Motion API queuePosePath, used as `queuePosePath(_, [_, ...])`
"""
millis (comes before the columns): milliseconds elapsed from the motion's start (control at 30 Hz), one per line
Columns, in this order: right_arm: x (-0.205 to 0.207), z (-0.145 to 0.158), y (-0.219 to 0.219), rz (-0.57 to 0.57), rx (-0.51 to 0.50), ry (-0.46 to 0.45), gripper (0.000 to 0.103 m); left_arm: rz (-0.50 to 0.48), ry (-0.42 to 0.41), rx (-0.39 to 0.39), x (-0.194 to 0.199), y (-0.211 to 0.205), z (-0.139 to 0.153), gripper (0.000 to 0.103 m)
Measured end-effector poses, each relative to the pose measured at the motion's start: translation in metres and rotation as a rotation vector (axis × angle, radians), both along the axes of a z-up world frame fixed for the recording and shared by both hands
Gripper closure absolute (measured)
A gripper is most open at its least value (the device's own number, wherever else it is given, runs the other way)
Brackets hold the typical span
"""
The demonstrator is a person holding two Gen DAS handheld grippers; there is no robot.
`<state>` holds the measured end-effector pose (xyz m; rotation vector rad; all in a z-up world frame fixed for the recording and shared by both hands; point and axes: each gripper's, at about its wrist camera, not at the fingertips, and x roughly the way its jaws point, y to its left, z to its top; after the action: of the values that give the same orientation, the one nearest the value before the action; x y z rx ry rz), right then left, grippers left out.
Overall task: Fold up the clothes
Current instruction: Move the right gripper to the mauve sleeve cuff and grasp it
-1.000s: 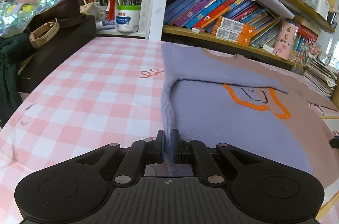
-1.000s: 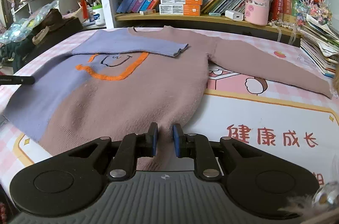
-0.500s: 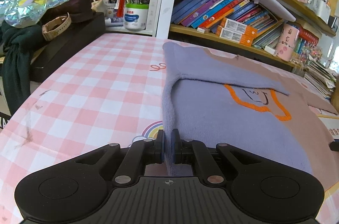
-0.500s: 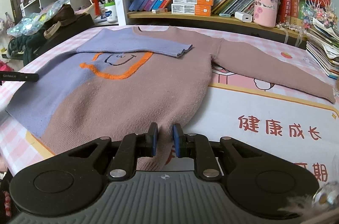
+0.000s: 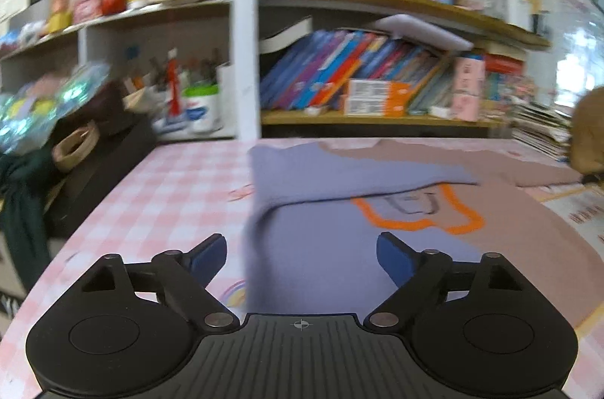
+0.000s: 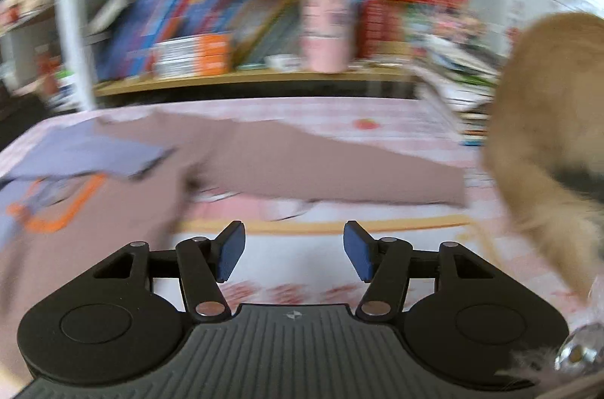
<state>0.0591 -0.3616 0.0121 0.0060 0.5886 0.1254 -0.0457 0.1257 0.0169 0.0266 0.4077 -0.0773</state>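
Observation:
A sweater (image 5: 324, 240), purple on its left half and brown on its right with an orange outline on the chest, lies flat on the pink checked table (image 5: 170, 195). Its purple sleeve (image 5: 339, 172) is folded across the chest. My left gripper (image 5: 302, 255) hovers over the purple hem with its jaws opening; the cloth lies under them, not pinched. In the right wrist view the brown sleeve (image 6: 321, 165) stretches out to the right. My right gripper (image 6: 294, 248) is over the printed mat to the right of the sweater's body (image 6: 94, 229), jaws opening with nothing between them.
Bookshelves with books (image 5: 339, 78) and a pink cup (image 6: 324, 25) run along the table's far side. A black box with bags (image 5: 87, 153) stands at the left edge. A tan furry shape (image 6: 547, 134) looms at the right, in front of stacked magazines (image 5: 540, 131).
Both grippers have let go of the sweater's hem and opened. The right one has swung to the right, off the sweater. A tan furry shape has come into view at the right.

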Motion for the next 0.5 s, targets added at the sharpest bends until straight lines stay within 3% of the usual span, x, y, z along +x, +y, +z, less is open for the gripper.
queuePosePath(167, [0.041, -0.007, -0.053, -0.147, 0.012, 0.060, 0.044, -0.065, 0.016, 0.035, 0.009, -0.013, -0.008, 0.006])
queuePosePath(300, [0.069, -0.014, -0.089, -0.250, 0.102, 0.106, 0.044, -0.096, 0.030, 0.068, 0.012, -0.020, -0.013, 0.002])
queuePosePath(500, [0.099, -0.022, -0.111, -0.337, 0.213, 0.154, 0.045, -0.122, 0.046, 0.085, 0.014, -0.023, -0.016, 0.001])
